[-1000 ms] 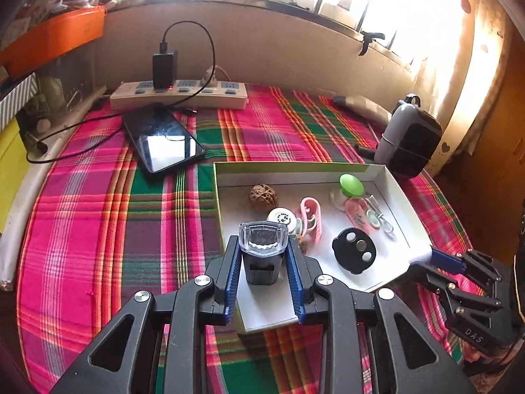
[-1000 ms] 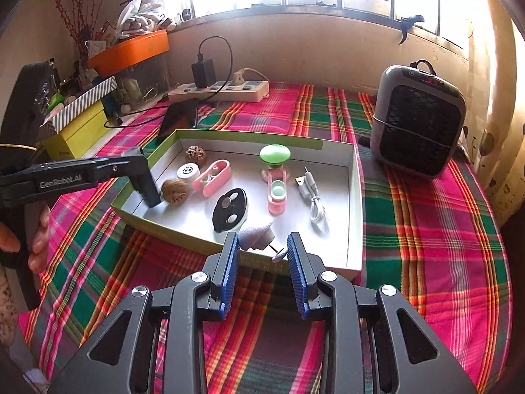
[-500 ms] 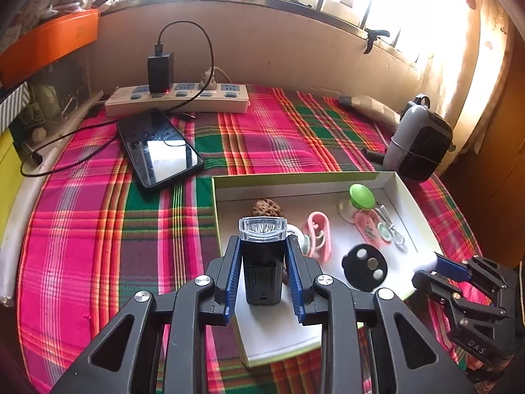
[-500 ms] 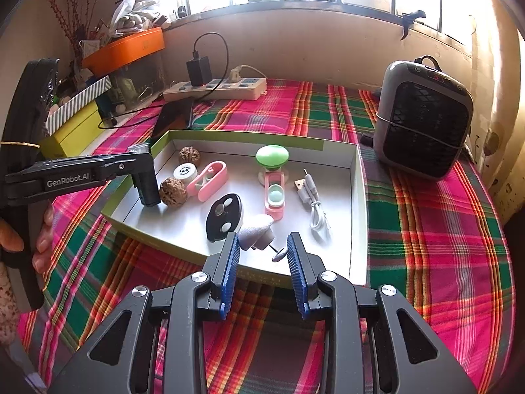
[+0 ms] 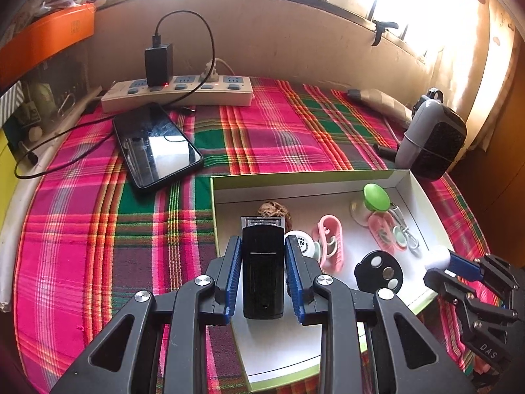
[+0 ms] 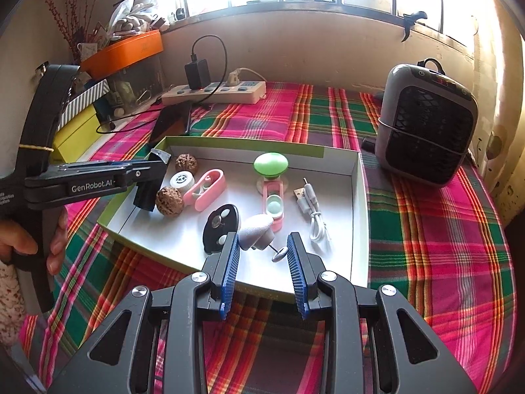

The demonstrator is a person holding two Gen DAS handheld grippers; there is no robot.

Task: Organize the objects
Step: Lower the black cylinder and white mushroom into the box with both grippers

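In the tray (image 6: 356,197): two walnuts (image 6: 169,201)

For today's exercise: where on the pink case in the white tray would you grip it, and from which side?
Grip the pink case across its narrow middle, coming from above. It lies flat and elongated, with long parallel sides; a walnut sits close beside one end, so avoid that end.

Left gripper (image 5: 262,249) clamped (right gripper (image 6: 262,249) parted)
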